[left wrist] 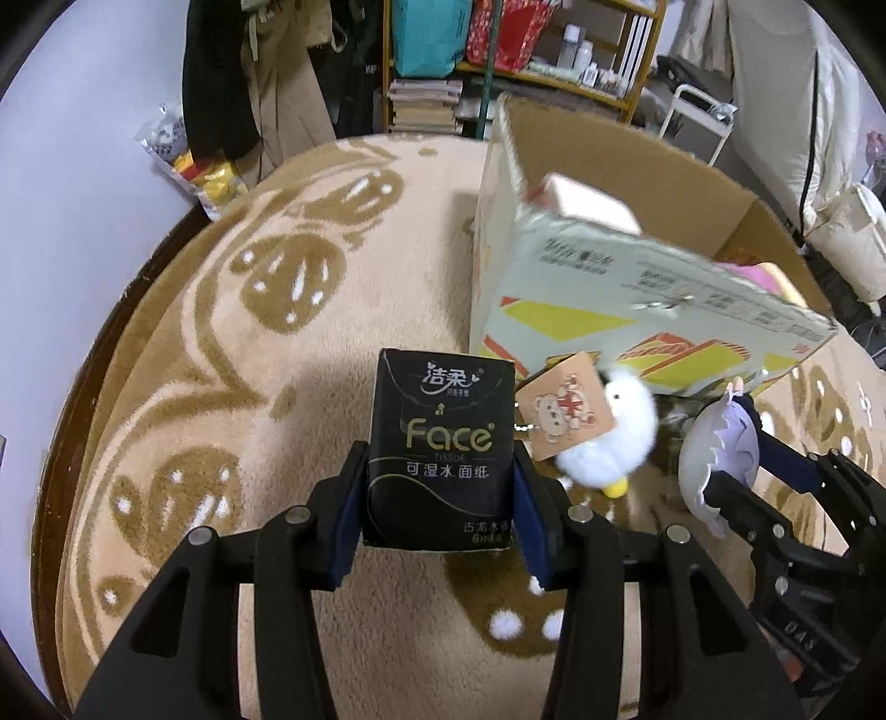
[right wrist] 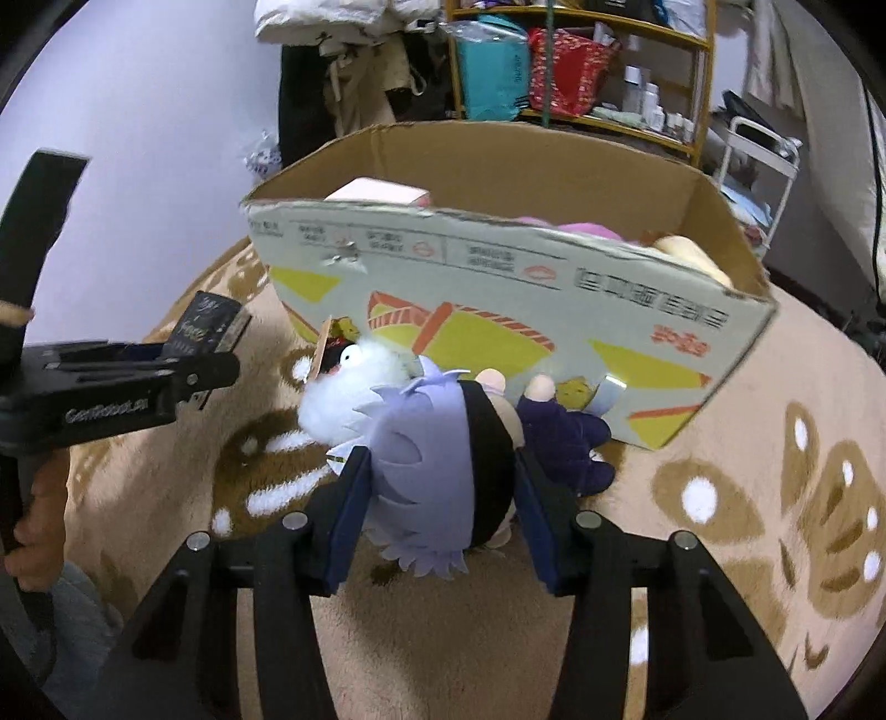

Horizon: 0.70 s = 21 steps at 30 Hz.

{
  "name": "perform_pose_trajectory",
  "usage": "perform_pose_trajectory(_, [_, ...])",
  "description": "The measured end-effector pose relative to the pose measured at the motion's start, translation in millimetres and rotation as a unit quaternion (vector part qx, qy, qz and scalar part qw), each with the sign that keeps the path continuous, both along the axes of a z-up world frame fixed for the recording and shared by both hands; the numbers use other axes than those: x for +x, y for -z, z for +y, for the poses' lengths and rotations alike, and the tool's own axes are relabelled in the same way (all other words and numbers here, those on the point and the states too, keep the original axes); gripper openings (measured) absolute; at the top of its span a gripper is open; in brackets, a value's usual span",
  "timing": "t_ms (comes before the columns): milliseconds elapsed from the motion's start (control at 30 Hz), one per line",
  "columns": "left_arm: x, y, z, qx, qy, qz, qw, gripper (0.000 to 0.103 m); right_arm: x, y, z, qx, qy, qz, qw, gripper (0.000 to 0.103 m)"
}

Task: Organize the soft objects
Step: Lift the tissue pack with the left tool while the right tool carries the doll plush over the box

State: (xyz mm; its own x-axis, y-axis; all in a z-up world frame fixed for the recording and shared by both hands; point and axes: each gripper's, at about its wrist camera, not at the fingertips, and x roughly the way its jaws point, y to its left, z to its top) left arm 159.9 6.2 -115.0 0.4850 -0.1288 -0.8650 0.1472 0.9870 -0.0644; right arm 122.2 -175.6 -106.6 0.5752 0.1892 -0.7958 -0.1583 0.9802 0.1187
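My left gripper [left wrist: 440, 476] is shut on a black "Face" tissue pack [left wrist: 440, 443] and holds it above the beige rug, left of the cardboard box [left wrist: 637, 310]. My right gripper [right wrist: 437, 498] is shut on a plush doll [right wrist: 437, 465] with lilac hair and dark blue clothes, just in front of the box [right wrist: 498, 310]. A white fluffy duck toy [left wrist: 614, 437] with a bear tag lies against the box front; it also shows in the right wrist view [right wrist: 349, 387]. The box holds a pink pack [right wrist: 382, 194] and pink and yellow soft things [right wrist: 681, 249].
A beige rug with brown patterns [left wrist: 232, 310] covers the round surface. Behind it stand a yellow shelf [left wrist: 531, 44] with bags and bottles, hanging clothes [left wrist: 266, 72], a snack bag [left wrist: 188, 160] and a white rack [left wrist: 698, 116]. The left gripper shows in the right wrist view [right wrist: 133, 382].
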Motion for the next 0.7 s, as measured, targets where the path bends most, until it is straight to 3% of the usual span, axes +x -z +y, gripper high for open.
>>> perform_pose_trajectory(500, [-38, -40, -2, -0.014, 0.003, -0.084, 0.9963, 0.046, -32, -39, -20, 0.024, 0.029, -0.050, 0.998, 0.053])
perform_pose_trajectory(700, [-48, -55, -8, 0.002, 0.006, -0.119, 0.9929, 0.046, -46, -59, -26, 0.036, 0.040, -0.076, 0.996, 0.053])
